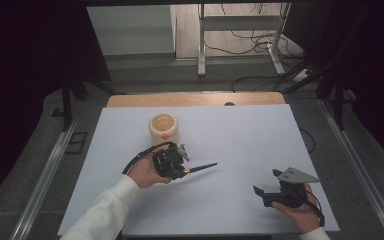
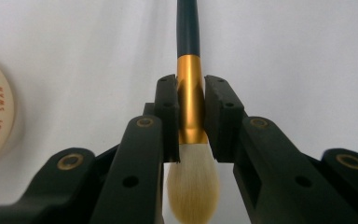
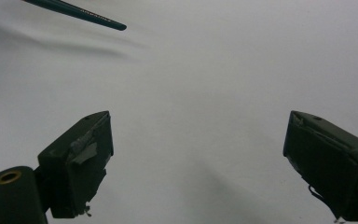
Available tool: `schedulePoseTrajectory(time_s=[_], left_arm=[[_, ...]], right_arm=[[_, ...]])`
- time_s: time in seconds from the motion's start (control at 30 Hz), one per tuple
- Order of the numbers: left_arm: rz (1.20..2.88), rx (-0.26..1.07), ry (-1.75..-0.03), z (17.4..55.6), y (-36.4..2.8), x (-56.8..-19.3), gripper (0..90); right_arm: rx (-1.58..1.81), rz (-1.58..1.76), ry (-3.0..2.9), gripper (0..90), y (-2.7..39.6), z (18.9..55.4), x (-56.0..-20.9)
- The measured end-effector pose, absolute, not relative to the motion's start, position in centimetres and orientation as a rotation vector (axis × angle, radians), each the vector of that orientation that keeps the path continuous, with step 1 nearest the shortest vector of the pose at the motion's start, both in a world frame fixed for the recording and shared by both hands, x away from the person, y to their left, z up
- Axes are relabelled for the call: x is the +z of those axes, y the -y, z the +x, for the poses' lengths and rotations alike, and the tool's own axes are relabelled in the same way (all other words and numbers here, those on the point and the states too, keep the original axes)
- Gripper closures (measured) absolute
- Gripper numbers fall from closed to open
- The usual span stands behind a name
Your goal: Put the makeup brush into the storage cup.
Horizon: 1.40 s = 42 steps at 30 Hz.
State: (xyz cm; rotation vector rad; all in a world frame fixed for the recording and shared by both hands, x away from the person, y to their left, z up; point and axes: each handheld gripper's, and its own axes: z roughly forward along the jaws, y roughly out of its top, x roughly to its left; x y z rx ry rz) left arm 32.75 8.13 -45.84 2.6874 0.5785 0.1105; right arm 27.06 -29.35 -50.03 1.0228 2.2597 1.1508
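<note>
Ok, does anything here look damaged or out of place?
One thing: in the right gripper view, the pads on the open right gripper look worn, with torn, peeling tape. Otherwise nothing stands out. The left gripper is shut on the brush at its gold ferrule, and the cream jar stands upright.

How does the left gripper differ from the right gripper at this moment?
The left gripper is shut on the gold collar of a brush, while the right gripper is open and holds nothing. The left gripper sits close to the cream jar, whereas the right gripper is far from it, near the front right of the white table. Both have black jaws and are held in a hand.
</note>
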Motion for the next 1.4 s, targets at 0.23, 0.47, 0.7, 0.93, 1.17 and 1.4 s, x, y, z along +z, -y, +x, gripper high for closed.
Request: schedulePoseTrajectory(time_s=[0.23, 0.47, 0.7, 0.93, 1.17, 1.4], left_arm=[[2.685, 0.11, -0.583, 32.7, -8.6, -45.6, 76.9], [2.682, 0.107, -0.58, 32.3, -8.9, -45.4, 76.9], [2.677, 0.106, -0.582, 31.7, -9.6, -45.3, 76.9], [2.671, 0.106, -0.585, 31.6, -9.9, -45.0, 76.9], [2.672, 0.102, -0.58, 31.5, -10.0, -45.0, 76.9], [2.666, 0.1, -0.581, 31.5, -10.1, -45.0, 76.9]], right_arm=[[1.143, 1.004, -2.267, 8.3, 28.9, 27.1, -49.9], [1.119, 0.935, -2.296, 8.0, 27.3, 26.9, -49.1], [1.109, 0.882, -2.316, 7.8, 25.8, 26.9, -48.6], [1.063, 0.752, -2.365, 7.6, 23.0, 27.0, -48.3], [1.039, 0.677, -2.4, 6.9, 20.7, 27.3, -48.2], [1.018, 0.609, -2.414, 6.6, 18.7, 27.5, -48.0]])
